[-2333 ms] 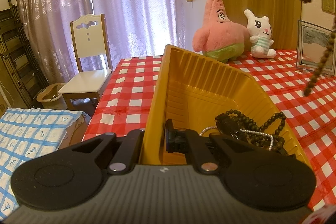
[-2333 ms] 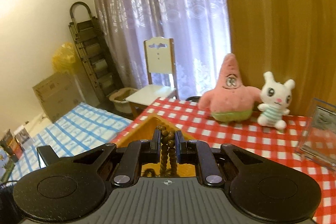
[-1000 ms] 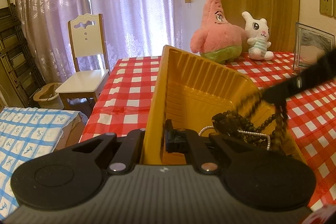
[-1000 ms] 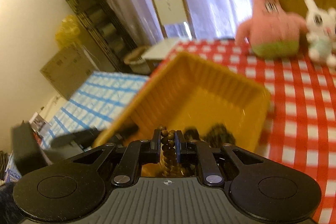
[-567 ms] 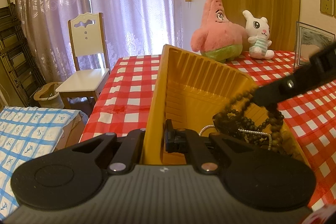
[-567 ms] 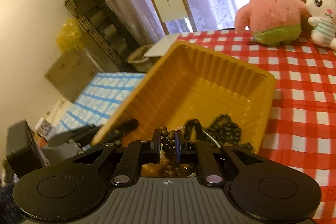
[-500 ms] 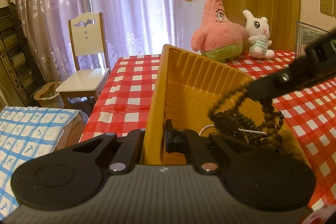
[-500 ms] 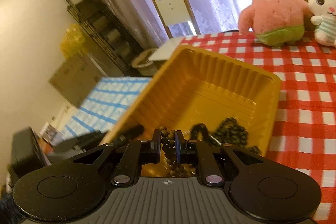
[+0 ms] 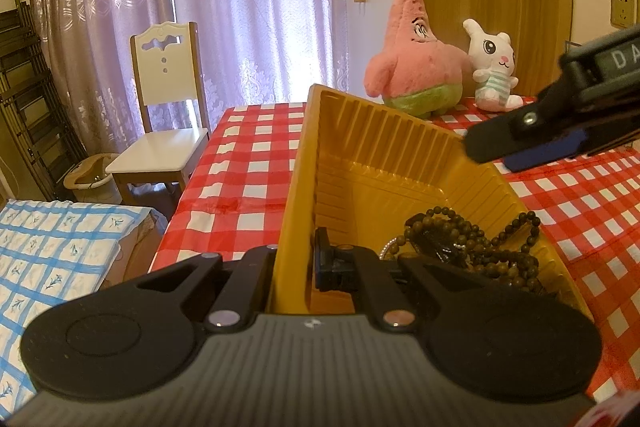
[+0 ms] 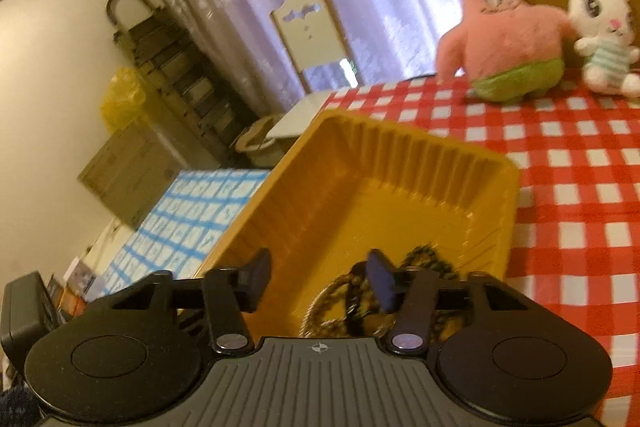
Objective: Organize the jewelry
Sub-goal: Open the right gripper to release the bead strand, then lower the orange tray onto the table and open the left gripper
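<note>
In the yellow tray: brown bead strands [image 9: 472, 247] lie heaped at the near right corner, apart from both tongs, as I see it.
Yellow tray [image 9: 384, 147]: sits on the red-checked bench [image 9: 248, 163].
Left tongs [image 9: 294, 267]: I keep them pinched on the tray's near wall.
Right tongs [image 10: 318, 277]: above the tray, just spread apart, nothing between them.
Beyond: pink plush [image 9: 416, 67] and white rabbit [image 9: 494, 67] at the bench's far edge.
</note>
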The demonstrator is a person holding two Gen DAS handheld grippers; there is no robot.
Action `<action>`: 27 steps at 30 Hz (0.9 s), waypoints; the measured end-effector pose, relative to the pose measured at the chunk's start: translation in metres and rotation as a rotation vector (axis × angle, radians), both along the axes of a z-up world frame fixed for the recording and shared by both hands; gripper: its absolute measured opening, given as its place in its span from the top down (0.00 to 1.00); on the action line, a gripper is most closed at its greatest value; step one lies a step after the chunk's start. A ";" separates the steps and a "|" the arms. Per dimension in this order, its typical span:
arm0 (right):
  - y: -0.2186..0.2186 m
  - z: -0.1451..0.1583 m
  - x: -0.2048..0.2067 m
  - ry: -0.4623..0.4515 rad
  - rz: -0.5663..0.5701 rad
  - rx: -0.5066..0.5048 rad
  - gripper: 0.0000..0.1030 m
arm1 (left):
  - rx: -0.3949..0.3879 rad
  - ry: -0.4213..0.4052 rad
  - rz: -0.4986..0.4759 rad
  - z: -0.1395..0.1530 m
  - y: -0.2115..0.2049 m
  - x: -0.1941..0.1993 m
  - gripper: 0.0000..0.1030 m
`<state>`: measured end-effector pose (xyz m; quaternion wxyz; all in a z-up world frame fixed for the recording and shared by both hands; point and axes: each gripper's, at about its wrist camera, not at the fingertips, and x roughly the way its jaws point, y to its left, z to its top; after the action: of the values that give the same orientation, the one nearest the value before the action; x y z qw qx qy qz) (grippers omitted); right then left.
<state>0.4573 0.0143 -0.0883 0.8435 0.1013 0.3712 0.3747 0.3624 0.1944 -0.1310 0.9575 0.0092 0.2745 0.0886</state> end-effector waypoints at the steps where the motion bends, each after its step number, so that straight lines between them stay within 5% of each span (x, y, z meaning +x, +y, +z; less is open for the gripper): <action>1: -0.003 0.001 0.001 0.001 -0.012 -0.017 0.47 | -0.001 0.000 0.000 0.000 0.000 0.000 0.97; 18: -0.061 -0.019 -0.016 0.080 -0.136 -0.150 0.46 | -0.023 0.024 0.019 -0.009 0.006 0.001 0.96; 27: -0.075 -0.019 -0.026 0.107 -0.163 -0.161 0.46 | -0.167 0.114 0.105 -0.036 0.029 0.003 0.86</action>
<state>0.4309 -0.0607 -0.1078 0.8555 0.0829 0.4353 0.2680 0.3658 0.2235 -0.1674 0.9317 -0.0800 0.3352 0.1146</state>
